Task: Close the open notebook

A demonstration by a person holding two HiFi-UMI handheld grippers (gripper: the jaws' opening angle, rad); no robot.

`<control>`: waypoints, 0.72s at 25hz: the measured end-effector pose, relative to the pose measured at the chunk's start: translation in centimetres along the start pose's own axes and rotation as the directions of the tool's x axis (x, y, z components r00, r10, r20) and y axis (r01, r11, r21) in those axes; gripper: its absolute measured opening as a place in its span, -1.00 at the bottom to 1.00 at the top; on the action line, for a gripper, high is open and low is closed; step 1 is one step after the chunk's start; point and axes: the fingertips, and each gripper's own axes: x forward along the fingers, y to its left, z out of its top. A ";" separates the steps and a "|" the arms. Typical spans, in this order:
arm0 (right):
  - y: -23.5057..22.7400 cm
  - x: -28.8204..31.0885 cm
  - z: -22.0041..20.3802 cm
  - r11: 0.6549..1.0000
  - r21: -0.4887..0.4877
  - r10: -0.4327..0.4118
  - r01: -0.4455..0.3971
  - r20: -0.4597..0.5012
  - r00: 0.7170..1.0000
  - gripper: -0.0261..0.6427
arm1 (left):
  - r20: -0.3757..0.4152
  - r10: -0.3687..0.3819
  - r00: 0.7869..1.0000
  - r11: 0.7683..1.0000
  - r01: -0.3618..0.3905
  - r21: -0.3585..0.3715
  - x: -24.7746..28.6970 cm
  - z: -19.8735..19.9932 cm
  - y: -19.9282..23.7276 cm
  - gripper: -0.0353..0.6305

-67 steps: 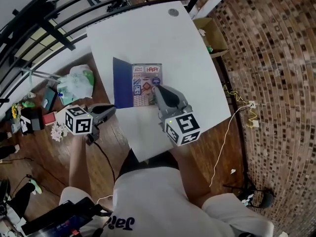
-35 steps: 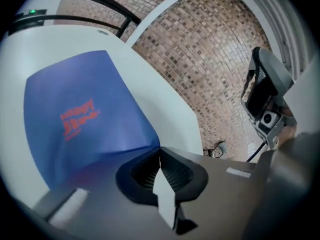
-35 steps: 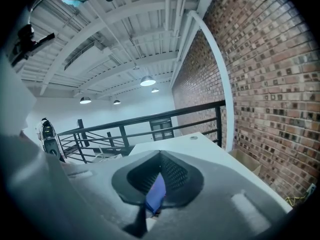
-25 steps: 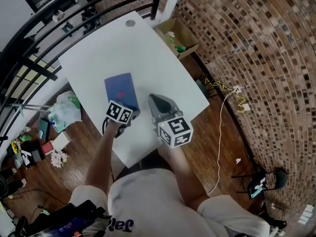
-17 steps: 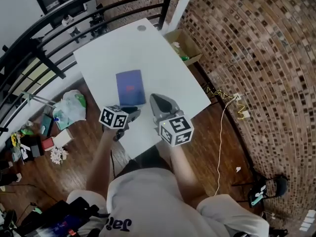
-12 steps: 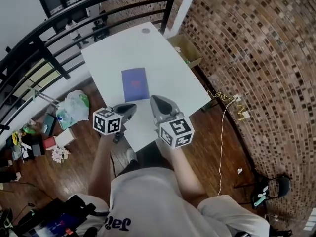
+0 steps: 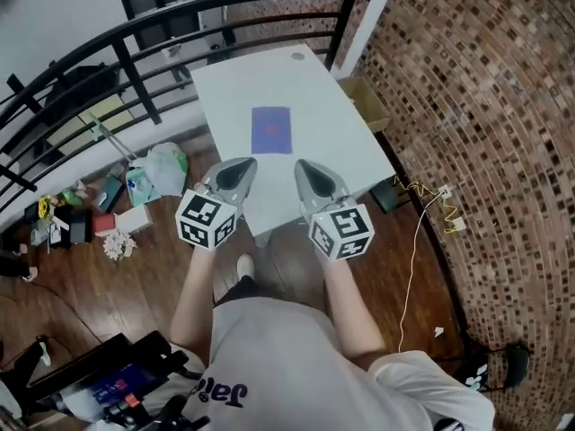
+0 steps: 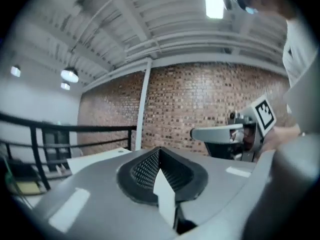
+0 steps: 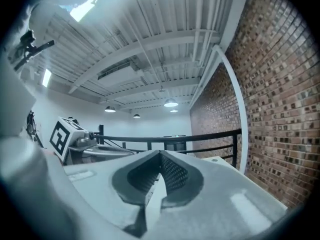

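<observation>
The blue notebook (image 7: 272, 130) lies closed and flat in the middle of the white table (image 7: 225, 88) in the head view. Both grippers are lifted off the table and held side by side in front of the person, near the table's front edge and well short of the notebook. My left gripper (image 7: 237, 169) is shut with nothing in it, its dark pads pressed together (image 8: 159, 164). My right gripper (image 7: 307, 171) is also shut and empty (image 9: 159, 166). Each gripper view looks level across the room and shows the other gripper: the right one (image 8: 220, 132) and the left one (image 9: 95, 141).
A black railing (image 7: 135, 52) runs behind and left of the table. A cardboard box (image 7: 364, 97) sits by the brick wall at the table's right. A plastic bag (image 7: 162, 169) and small clutter (image 7: 81, 223) lie on the wood floor at the left; a yellow cable (image 7: 431, 206) lies at the right.
The notebook was open under the right gripper and now lies closed. Both grippers have risen and drawn back from the table, and the left jaws have closed.
</observation>
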 end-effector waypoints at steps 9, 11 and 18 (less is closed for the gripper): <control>2.3 -12.7 -6.1 0.993 0.101 0.070 -0.056 -0.137 0.988 -0.95 | 0.054 0.198 0.979 0.978 -0.201 0.056 -6.4 -0.4 -12.1 -0.84; 3.1 -13.8 -5.0 0.994 0.085 0.083 -0.073 -0.120 0.989 -0.95 | 0.058 0.214 0.975 0.975 -0.217 0.044 -7.7 0.0 -13.0 -0.84; 6.0 -14.8 2.6 0.996 -0.043 0.080 -0.078 0.031 0.996 -0.95 | 0.140 0.224 0.965 0.969 -0.236 0.079 -10.9 4.4 -13.8 -0.84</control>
